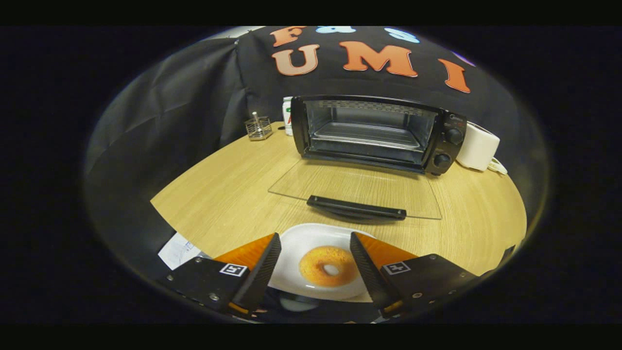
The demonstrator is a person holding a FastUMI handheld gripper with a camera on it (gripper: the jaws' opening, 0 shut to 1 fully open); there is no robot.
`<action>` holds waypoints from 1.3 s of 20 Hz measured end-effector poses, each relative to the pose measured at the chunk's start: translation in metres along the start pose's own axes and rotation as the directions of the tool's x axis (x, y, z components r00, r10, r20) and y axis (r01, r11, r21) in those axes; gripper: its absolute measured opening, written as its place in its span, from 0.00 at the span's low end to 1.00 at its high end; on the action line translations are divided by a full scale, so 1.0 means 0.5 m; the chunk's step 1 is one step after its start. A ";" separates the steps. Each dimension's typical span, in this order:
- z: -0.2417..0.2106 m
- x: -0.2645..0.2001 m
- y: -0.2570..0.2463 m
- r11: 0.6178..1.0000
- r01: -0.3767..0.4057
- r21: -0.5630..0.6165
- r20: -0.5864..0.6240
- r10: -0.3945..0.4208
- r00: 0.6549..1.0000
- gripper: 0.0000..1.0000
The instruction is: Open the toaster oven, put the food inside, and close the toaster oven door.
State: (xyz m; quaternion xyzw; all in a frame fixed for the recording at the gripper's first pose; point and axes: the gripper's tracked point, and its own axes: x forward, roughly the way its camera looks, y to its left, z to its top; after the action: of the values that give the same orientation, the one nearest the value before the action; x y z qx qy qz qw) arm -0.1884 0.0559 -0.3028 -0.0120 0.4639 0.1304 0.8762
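Fingers (273, 245) apart around half-seen donut (329, 266).

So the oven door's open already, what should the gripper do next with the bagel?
Probably lower and close on the bagel. The gripper is open with the bagel between its fingers, untouched on the white plate. The toaster oven beyond stands empty, its glass door lying flat, so the food only needs picking up.
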 end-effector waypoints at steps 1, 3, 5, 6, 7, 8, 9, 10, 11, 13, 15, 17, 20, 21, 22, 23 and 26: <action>-0.020 -0.009 -0.006 1.000 0.011 -0.011 -0.021 -0.011 1.000 0.86; -0.049 -0.020 -0.015 0.999 0.028 -0.030 -0.044 -0.029 0.999 0.86; -0.073 -0.020 -0.015 0.999 0.026 -0.043 -0.065 -0.029 0.997 0.86; -0.086 -0.019 -0.014 0.999 0.024 -0.049 -0.076 -0.027 0.997 0.86; -0.093 -0.018 -0.021 0.997 0.042 -0.061 -0.078 -0.047 0.996 0.86; -0.097 -0.016 -0.030 0.995 0.061 -0.073 -0.079 -0.067 0.995 0.86; -0.107 -0.011 -0.031 0.996 0.064 -0.070 -0.089 -0.070 0.994 0.86; -0.111 -0.008 -0.029 0.996 0.062 -0.064 -0.093 -0.067 0.993 0.83; -0.105 -0.005 -0.029 0.996 0.062 -0.059 -0.083 -0.067 0.994 0.80; -0.103 -0.002 -0.030 0.996 0.069 -0.054 -0.074 -0.073 0.995 0.72; -0.103 -0.003 -0.033 0.995 0.084 -0.062 -0.068 -0.088 0.994 0.55; -0.102 -0.001 -0.040 0.995 0.089 -0.034 -0.059 -0.091 0.994 0.39; -0.080 -0.001 -0.035 0.998 0.065 0.025 -0.024 -0.064 0.998 0.27; -0.066 -0.001 -0.035 0.997 0.060 0.039 -0.004 -0.060 0.998 0.26; -0.054 0.000 -0.033 0.997 0.052 0.059 0.013 -0.053 0.999 0.25; -0.039 0.001 -0.031 0.996 0.037 0.086 0.032 -0.040 0.999 0.24; 0.013 0.009 -0.026 0.982 -0.009 0.191 0.100 -0.010 0.995 0.23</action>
State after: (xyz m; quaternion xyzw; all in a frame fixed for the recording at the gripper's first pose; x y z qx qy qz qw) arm -0.1777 0.0453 -0.3039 0.0787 0.4294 0.0855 0.8956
